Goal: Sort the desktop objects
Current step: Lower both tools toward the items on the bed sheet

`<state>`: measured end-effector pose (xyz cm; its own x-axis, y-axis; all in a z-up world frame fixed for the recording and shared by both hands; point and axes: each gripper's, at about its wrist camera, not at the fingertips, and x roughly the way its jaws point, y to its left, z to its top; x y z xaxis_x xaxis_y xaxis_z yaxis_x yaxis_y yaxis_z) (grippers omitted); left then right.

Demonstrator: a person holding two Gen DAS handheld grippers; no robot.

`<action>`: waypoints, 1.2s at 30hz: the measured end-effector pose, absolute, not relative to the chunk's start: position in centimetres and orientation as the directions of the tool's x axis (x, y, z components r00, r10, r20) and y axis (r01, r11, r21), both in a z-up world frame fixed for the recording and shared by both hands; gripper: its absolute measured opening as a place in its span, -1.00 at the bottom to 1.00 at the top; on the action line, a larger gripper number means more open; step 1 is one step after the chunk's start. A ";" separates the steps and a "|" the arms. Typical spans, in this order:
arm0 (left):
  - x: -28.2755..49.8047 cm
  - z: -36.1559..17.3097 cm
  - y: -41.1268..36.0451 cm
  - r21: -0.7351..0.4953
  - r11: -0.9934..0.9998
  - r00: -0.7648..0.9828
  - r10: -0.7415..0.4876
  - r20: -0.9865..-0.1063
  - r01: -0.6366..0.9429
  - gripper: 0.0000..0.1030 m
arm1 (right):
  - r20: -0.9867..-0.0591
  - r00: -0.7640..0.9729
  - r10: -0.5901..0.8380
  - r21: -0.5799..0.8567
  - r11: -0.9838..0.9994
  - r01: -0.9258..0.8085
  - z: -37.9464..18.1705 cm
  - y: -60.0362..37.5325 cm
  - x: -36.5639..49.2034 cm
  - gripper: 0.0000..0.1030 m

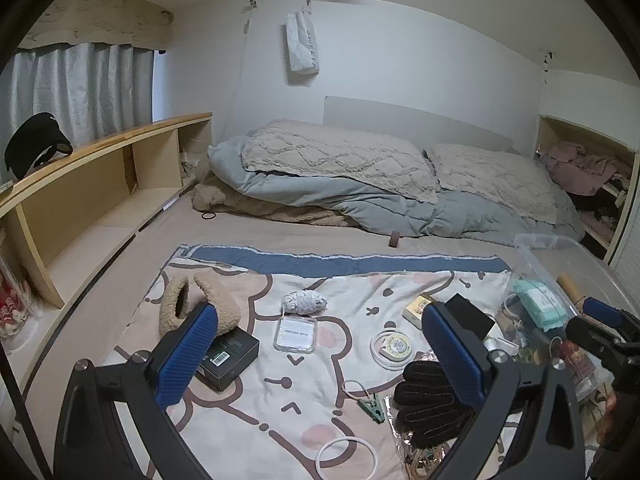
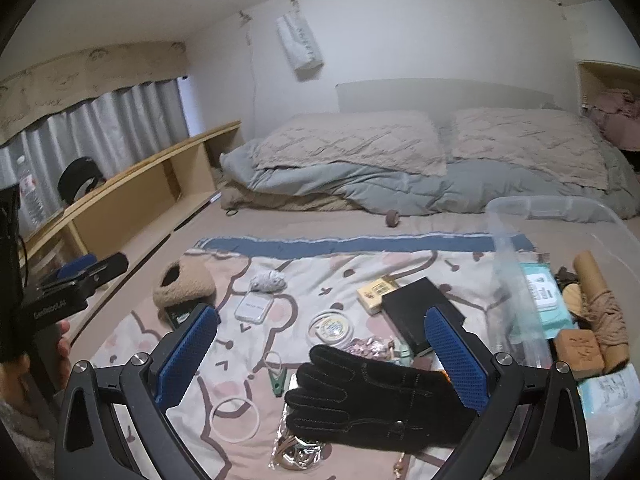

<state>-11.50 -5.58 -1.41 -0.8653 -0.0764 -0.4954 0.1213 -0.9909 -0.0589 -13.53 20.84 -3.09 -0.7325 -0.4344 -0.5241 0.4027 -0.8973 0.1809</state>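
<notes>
The black glove (image 2: 376, 404) is seen at lower centre of the right wrist view, limp on the patterned blanket (image 2: 248, 368) between the right gripper (image 2: 324, 356) fingers, which are spread apart and empty. Soft and light, it would likely be best pinched at the cuff. The left gripper (image 1: 320, 356) is also held wide open.
</notes>
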 end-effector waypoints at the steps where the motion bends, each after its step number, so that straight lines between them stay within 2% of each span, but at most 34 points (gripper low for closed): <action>1: -11.6 -1.5 -5.5 -0.054 -0.991 -0.865 -0.077 -0.496 0.119 0.99 | -0.530 -0.726 -0.438 0.178 -0.895 0.410 -3.3 20.7 -13.6 1.00; 10: -12.8 -3.4 -4.8 -0.018 -0.997 -0.859 -0.060 -0.509 0.081 0.99 | -0.550 -0.694 -0.464 0.166 -0.875 0.454 -5.5 20.1 -14.2 1.00; 17: -13.3 -5.2 -3.9 -0.021 -1.000 -0.857 0.002 -0.515 0.011 0.99 | -0.565 -0.682 -0.464 0.191 -0.878 0.439 -7.4 20.7 -15.2 1.00; 21: -13.4 -6.8 -3.2 -0.019 -0.999 -0.835 0.050 -0.548 -0.048 0.99 | -0.626 -0.643 -0.441 0.192 -0.886 0.422 -9.1 21.2 -15.8 1.00; 28: -13.4 -9.7 -2.6 0.010 -0.994 -0.794 0.083 -0.602 -0.112 0.99 | -0.705 -0.607 -0.367 0.087 -0.894 0.440 -12.8 21.1 -15.9 1.00; 36: -13.7 -14.5 -3.1 0.115 -0.983 -0.739 0.030 -0.673 -0.145 0.99 | -0.794 -0.518 -0.319 0.009 -0.858 0.514 -17.3 19.1 -15.3 1.00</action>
